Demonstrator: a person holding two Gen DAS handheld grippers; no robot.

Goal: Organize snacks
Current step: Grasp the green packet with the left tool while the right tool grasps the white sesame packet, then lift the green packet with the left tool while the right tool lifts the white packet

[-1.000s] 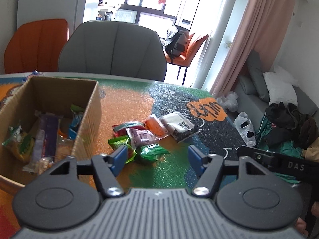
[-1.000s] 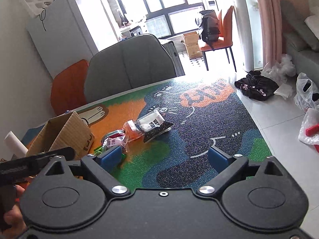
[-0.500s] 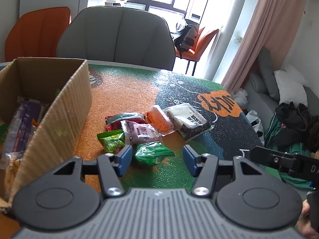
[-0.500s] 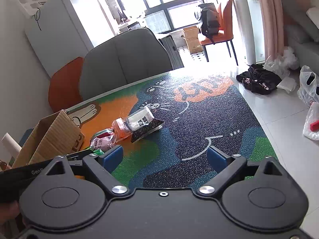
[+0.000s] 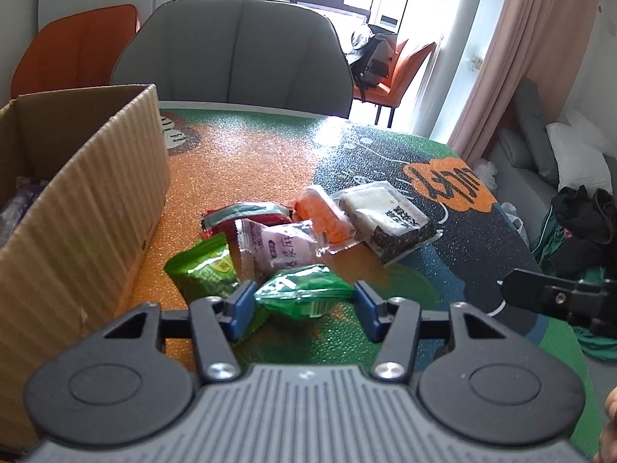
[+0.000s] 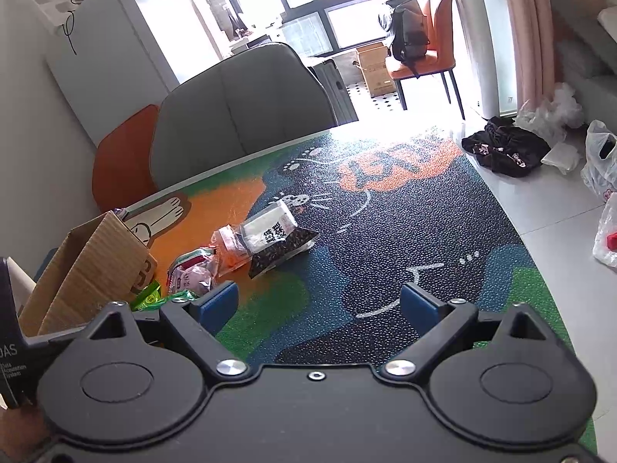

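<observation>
Daylit living room; dining table under a pebbled mat printed in orange, green and dark blue [image 5: 239, 162], grey padded chair [image 5: 235, 50] behind it.

Left gripper [image 5: 304, 306]: jaws closing, crinkled dark-green foil snack packet [image 5: 304, 291] between the blue pads; pads look near its ends but not yet pressing. Right gripper [image 6: 320, 303]: spread wide over bare mat, nothing between its jaws.

Risks, as judged:
- The packet is puffy and slick, so it may squirt forward out of the closing pads or be caught only by a seam.
- The lighter green foil packet [image 5: 204, 270] lies just beside the left pad, so it could be pinched along or dragged.
- The pale pink wrapped cake [image 5: 281, 247] sits close behind the packet and may be shoved.

Container: open brown corrugated cardboard box [image 5: 88, 200] at left, beside the snack pile. Only a purplish wrapper [image 5: 19, 200] shows inside it; the rest is hidden by the near wall.
</observation>
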